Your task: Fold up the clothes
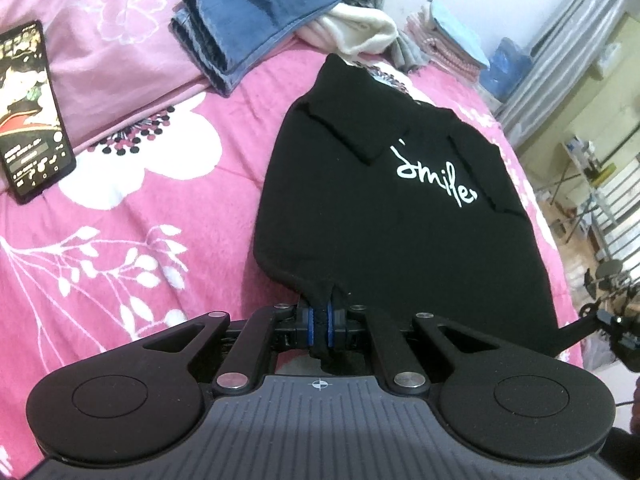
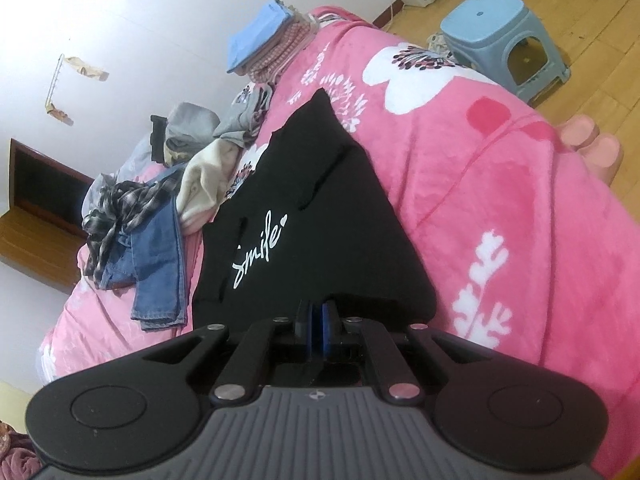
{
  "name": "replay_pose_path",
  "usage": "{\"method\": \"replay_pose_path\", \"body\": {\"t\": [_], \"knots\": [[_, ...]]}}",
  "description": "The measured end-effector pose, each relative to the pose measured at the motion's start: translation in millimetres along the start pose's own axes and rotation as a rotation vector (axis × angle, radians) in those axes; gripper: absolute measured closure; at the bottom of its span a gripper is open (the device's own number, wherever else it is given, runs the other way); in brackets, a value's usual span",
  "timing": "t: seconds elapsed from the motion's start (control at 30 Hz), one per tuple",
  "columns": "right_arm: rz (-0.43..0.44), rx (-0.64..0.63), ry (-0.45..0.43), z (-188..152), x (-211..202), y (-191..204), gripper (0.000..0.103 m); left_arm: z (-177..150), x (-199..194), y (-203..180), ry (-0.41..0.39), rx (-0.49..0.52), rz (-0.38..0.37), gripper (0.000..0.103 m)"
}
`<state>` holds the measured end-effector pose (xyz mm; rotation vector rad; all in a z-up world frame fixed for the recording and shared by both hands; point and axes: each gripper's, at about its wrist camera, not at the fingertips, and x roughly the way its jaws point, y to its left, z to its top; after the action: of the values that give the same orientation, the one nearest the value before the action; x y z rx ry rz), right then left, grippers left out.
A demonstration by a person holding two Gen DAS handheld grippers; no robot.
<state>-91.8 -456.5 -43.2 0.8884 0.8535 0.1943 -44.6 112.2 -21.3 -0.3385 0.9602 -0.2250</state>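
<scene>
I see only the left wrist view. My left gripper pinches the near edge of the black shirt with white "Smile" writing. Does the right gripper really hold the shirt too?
Observer: Yes. The right gripper is shut on the near hem of the black shirt.
Operator: Is anything on the floor beside the bed?
Observer: A light blue plastic stool stands on the wooden floor past the pink floral blanket.
Operator: Anything else near there?
Observer: Pink slippers lie at the blanket's edge.

Phone [image 1: 34,114], blue stool [image 2: 506,36], pink blanket [image 2: 500,184]
</scene>
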Motion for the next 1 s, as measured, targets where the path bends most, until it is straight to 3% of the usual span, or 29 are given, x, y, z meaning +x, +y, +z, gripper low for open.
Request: {"method": "replay_pose_path", "body": {"t": [0.23, 0.4, 0.57, 0.8, 1.0], "knots": [[0.015, 0.003, -0.022, 8.7, -1.0, 3.8, 0.099, 13.8, -2.8, -0.1, -0.036, -0.020, -0.045, 0.099], [0.028, -0.032, -0.041, 33.9, 6.2, 18.8, 0.099, 47.8, 4.6, -4.7, -0.065, -0.004, -0.070, 0.099], [0.040, -0.065, -0.066, 73.4, 23.9, 41.8, 0.099, 99.9, 23.3, -11.5, -0.075, 0.043, -0.070, 0.099], [0.033, -0.143, -0.106, 138.4, 60.1, 71.9, 0.099, 172.2, 63.6, -32.0, -0.097, 0.144, -0.004, 0.099], [0.016, -0.138, -0.136, 187.1, 101.4, 73.7, 0.099, 216.1, 114.1, -36.8, -0.136, 0.087, -0.002, 0.099]]}}
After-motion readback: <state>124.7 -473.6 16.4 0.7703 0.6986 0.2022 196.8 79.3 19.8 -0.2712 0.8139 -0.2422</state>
